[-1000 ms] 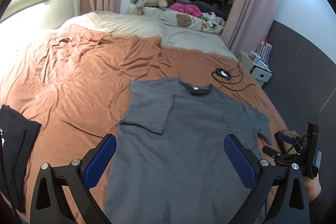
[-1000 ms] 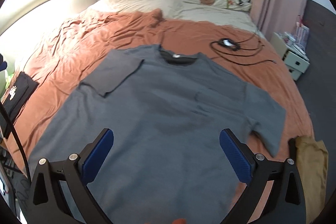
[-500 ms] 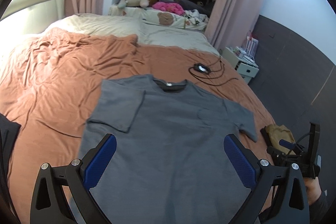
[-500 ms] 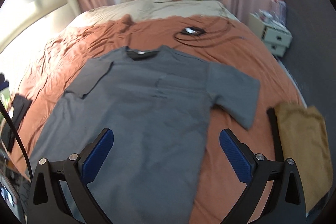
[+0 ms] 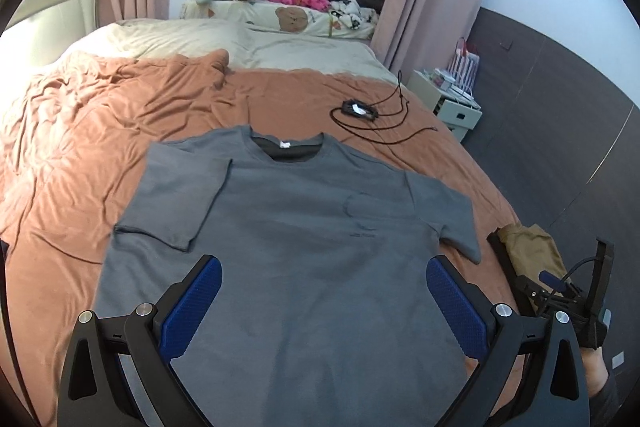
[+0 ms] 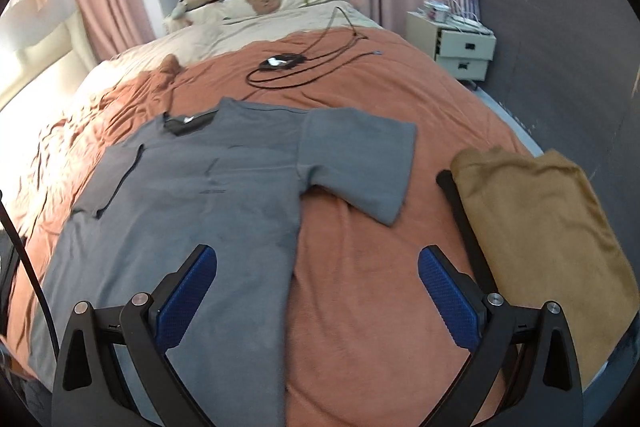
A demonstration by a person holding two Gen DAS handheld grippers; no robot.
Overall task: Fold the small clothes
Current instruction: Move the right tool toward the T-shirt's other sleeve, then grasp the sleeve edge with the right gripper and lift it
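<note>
The grey short-sleeved cotton T-shirt (image 5: 304, 235) lay flat, front up, on the rust-orange bedspread (image 5: 80, 131), its one sleeve folded inward, its lower body spreading beneath the left gripper (image 5: 323, 301), whose blue-padded fingers (image 5: 192, 303) stood wide apart and empty. The right gripper (image 6: 318, 293) likewise gaped empty, straddling the shirt's side edge and bare bedspread. A small white neck label (image 5: 285, 144) was too small to read; a folded mustard-brown garment (image 6: 540, 227) lay just beside.

Matt grey knit t-shirt (image 5: 304, 239) on creased rust cloth bedspread (image 5: 100, 131); tan folded cloth (image 6: 536, 223) matt too.
</note>
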